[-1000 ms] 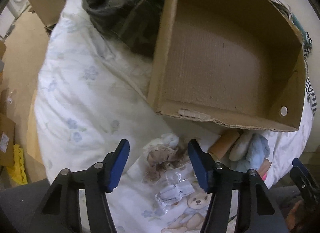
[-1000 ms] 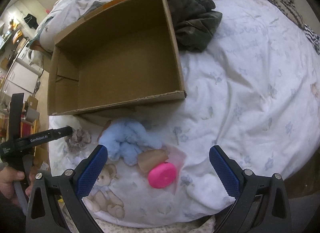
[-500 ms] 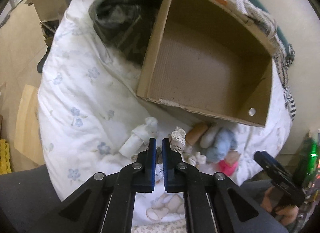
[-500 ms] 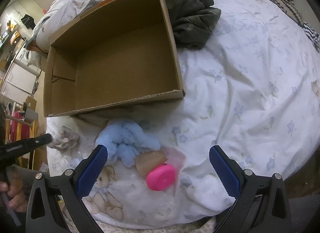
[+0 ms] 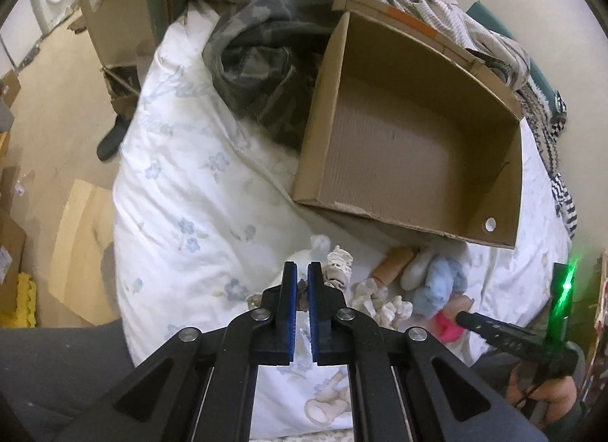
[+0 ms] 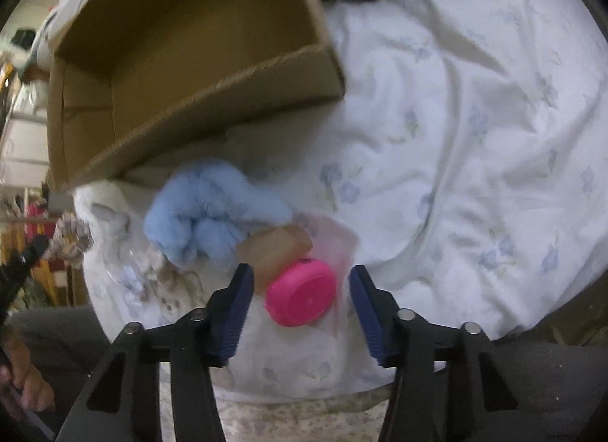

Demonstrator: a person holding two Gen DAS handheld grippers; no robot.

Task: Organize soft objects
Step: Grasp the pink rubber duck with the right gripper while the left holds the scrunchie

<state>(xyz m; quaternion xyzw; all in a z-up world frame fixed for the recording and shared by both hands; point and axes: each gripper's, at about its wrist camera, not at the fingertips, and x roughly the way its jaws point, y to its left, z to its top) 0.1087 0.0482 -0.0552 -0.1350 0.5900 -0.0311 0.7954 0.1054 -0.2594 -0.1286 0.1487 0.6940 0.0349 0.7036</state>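
**Onlooker1:** Fluffy blue plush (image 6: 212, 210) is lying on the bed (image 6: 475, 138), right in front of the cardboard box (image 6: 197, 73), which has nothing in it yet. My guess is it weighs next to nothing and squashes flat, so pinch deep into the thick middle, not a loose tuft. Touching it is a tan thing with a pink cap (image 6: 302, 297), and that cap looks hard and slick, so take it across the round sides.

**Onlooker2:** What are the hands doing though?

**Onlooker1:** Right gripper (image 6: 300, 312) is low over the bed with its fingers (image 6: 235, 305) spread either side of the pink cap, a gap on both sides, gripping nothing. Left gripper (image 5: 298, 303) has its fingers (image 5: 287, 305) pressed nearly together, just a slit, with a scrap of brownish fuzzy stuff (image 5: 303, 292) pinched in between. Can't tell what it is, too little shows. Just beyond lie a small knitted cream toy (image 5: 339, 265) and some crumpled whitish bits (image 5: 380, 303).

**Onlooker2:** So everything's outside the box?

**Onlooker1:** Yep, box sits well within reach past the pile.
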